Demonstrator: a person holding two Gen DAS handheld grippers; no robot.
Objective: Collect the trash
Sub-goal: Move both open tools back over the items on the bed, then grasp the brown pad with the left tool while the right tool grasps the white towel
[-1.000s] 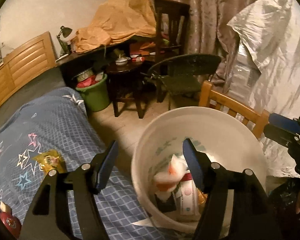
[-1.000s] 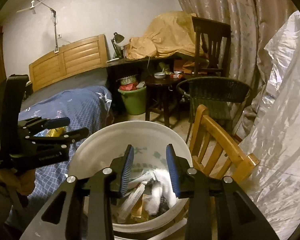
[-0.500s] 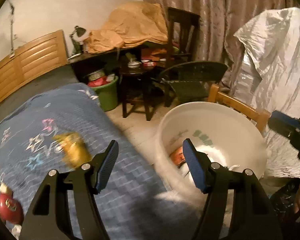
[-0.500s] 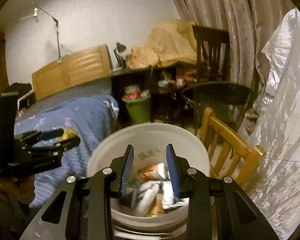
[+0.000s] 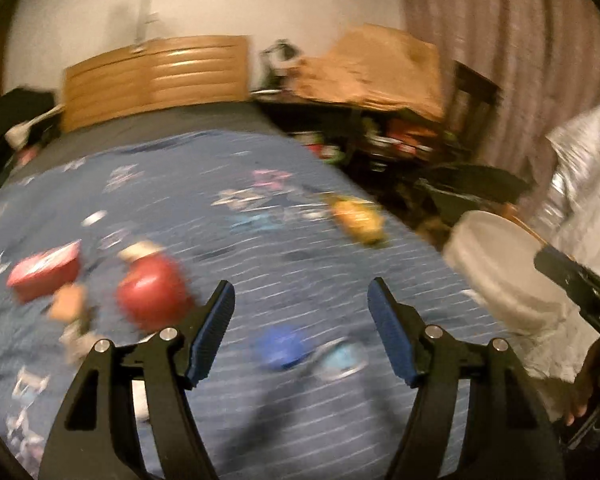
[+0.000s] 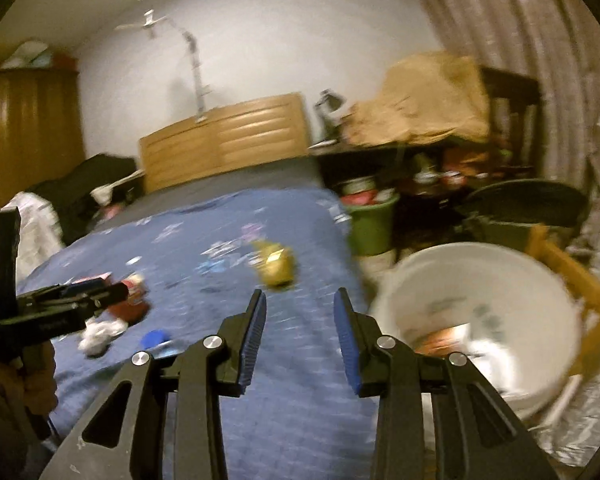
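Observation:
Trash lies scattered on the blue quilt (image 5: 300,264): a yellow wrapper (image 5: 358,220), a red round item (image 5: 152,300), a red packet (image 5: 44,276) and a blue cap (image 5: 284,346). My left gripper (image 5: 300,320) hangs open and empty over the quilt, between the red item and the blue cap. My right gripper (image 6: 300,320) is empty, its jaws opening, just short of the yellow wrapper (image 6: 276,266). The white bucket (image 6: 460,272) with trash inside stands to its right. A crumpled white tissue (image 6: 100,332) lies below the left gripper (image 6: 112,294). Both views are blurred.
A wooden chair (image 6: 572,276) stands behind the bucket, silver sheeting (image 5: 580,168) to its right. A green bin (image 6: 370,224), a dark round chair (image 6: 528,204) and a cluttered desk sit beyond the bed's right side. A wooden headboard (image 6: 228,140) closes the far end.
Both views have swung left from over the bucket to over the bed; the bucket now sits at the right. The right jaws stand a little wider apart.

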